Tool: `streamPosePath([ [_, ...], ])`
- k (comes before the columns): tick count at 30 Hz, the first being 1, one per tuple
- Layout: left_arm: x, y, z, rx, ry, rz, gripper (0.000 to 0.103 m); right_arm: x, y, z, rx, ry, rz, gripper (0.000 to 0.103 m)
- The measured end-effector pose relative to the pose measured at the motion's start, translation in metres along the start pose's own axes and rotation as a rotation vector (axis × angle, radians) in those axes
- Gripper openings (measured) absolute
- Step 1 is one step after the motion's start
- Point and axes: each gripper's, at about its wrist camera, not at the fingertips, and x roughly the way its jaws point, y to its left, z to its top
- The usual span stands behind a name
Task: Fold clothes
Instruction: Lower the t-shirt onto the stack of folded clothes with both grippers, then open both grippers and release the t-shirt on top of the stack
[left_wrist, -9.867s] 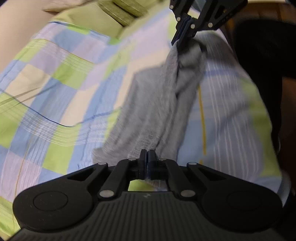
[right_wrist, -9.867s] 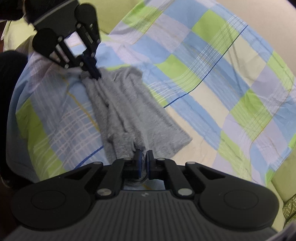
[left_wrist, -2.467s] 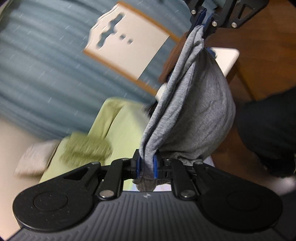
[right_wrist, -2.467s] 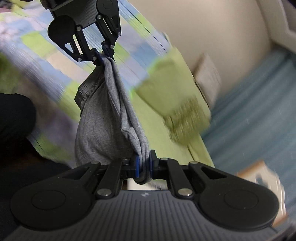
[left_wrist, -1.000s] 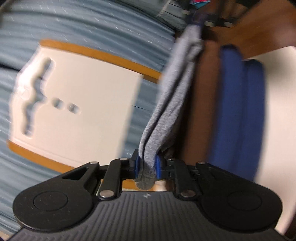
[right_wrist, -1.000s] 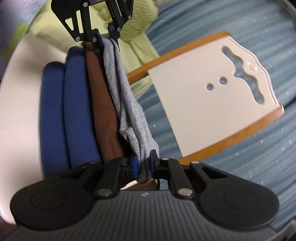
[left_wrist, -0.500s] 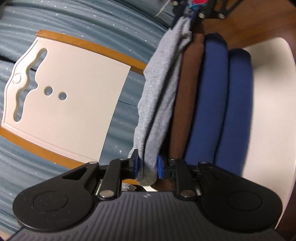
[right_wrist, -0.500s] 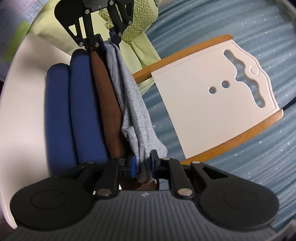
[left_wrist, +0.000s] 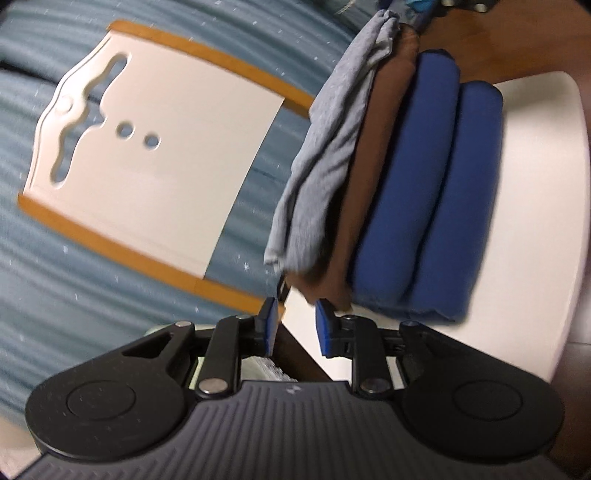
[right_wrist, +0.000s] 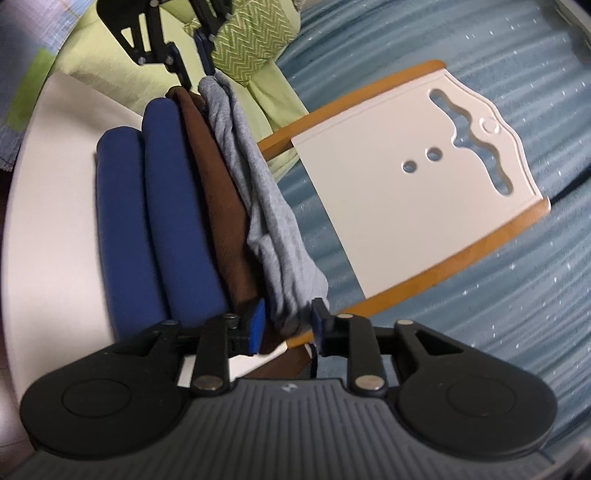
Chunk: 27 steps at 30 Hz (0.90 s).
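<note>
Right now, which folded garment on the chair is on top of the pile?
The grey garment. It lies on the brown one, which rests on the two blue ones, and it alone reaches between the right gripper's opening jaws.

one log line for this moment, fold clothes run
step: stack grey garment | on: brown garment, chair seat | left gripper: open, clear | right gripper: jaws opening, grey cloth between

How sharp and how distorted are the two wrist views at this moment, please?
Left wrist view: mild motion blur smears the grey garment and the blue folded clothes; the chair back bows under the fisheye. Right wrist view: somewhat crisper on the grey garment, softer toward the edges, and the chair seat curves strongly; lighting is dim and even, with no glare.
</note>
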Motion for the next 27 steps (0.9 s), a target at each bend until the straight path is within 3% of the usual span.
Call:
streamPosePath([
  [5, -0.022, 0.015, 0.004, -0.213, -0.073, 0.007, 0.030, -0.024, -0.021, -0.005, 0.282, -0.036, 0.001, 0.029],
  [10, -0.008, 0.030, 0.033, -0.526, -0.159, -0.003, 0.033, -0.025, -0.050, 0.001, 0.637, -0.107, 0.015, 0.029],
  [12, 0.003, 0.029, 0.035, -0.598, -0.150, -0.019, 0.033, -0.012, -0.060, 0.002, 0.803, -0.130, 0.036, 0.029],
  [14, 0.005, 0.025, 0.029, -0.628, -0.131, -0.032, 0.033, 0.002, -0.060, -0.003, 0.880, -0.121, 0.058, 0.029],
  [18, 0.015, 0.015, 0.022, -0.652, -0.105, -0.066, 0.032, 0.028, -0.048, -0.014, 0.955, -0.055, 0.090, 0.029],
  [27, 0.020, 0.014, 0.021, -0.684, -0.087, -0.063, 0.033, 0.031, -0.040, -0.010, 0.914, -0.028, 0.070, 0.029],
])
